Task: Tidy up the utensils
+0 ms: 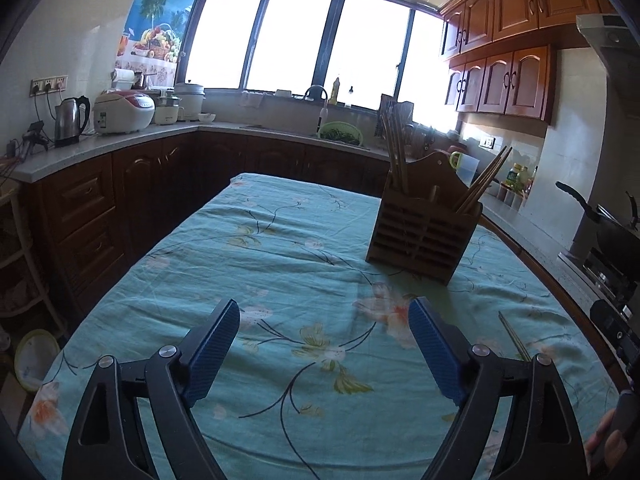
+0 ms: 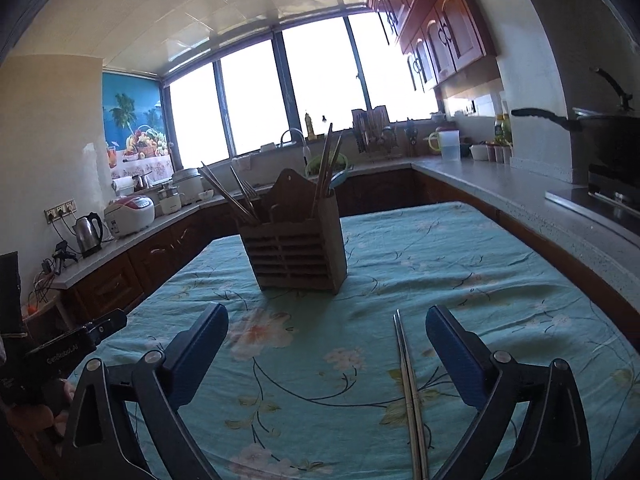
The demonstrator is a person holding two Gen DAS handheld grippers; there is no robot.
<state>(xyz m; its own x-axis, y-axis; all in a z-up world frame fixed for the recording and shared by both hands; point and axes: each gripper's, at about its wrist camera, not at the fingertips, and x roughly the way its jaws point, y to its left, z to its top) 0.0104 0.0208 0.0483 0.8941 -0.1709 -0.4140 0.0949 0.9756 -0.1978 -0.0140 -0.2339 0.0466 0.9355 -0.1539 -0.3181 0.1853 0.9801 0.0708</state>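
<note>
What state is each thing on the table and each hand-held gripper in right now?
Left hand-held gripper: open, empty.
Right hand-held gripper: open, not gripping.
Metal chopsticks: flat on the tablecloth, between the right gripper's fingers, untouched.
Wooden holder: upright, holding chopsticks and a fork.
Tablecloth: spread, wrinkled.

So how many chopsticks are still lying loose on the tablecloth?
2: a metal pair of chopsticks lying side by side on the tablecloth, between the right gripper fingers. The others stand in the wooden holder.
</note>
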